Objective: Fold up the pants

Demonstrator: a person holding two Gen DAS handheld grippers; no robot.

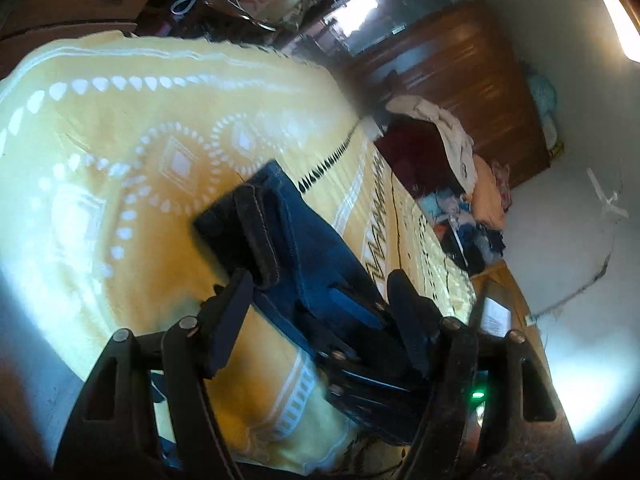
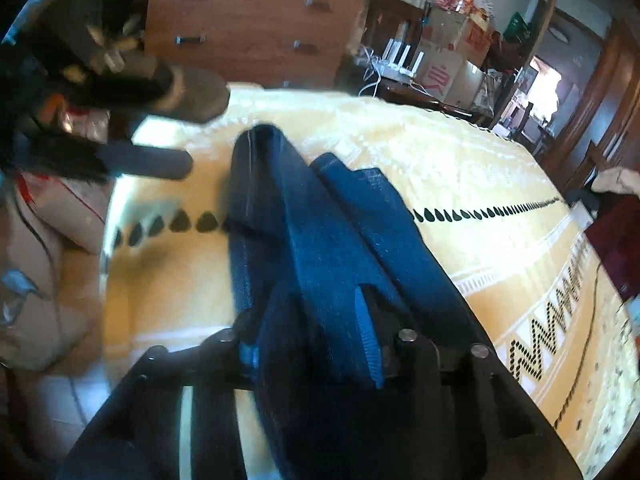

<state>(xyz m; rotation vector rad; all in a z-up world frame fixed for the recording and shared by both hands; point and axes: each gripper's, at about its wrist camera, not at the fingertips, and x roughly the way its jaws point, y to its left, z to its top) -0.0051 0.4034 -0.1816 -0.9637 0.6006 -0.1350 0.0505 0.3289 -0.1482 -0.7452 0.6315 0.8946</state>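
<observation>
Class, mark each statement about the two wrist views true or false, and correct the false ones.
1. The pants are blue denim. True.
2. The pants lie on a bare wooden floor. False: they lie on a yellow bedspread with white patterns.
3. In the right wrist view, denim sits between the fingers of the right gripper. True.
4. The left gripper has its fingers pressed together. False: they stand apart, with denim between them.
5. A wooden chest of drawers stands beyond the bed. True.
6. The pants are spread out flat at full length. False: they are bunched and folded over.
</observation>
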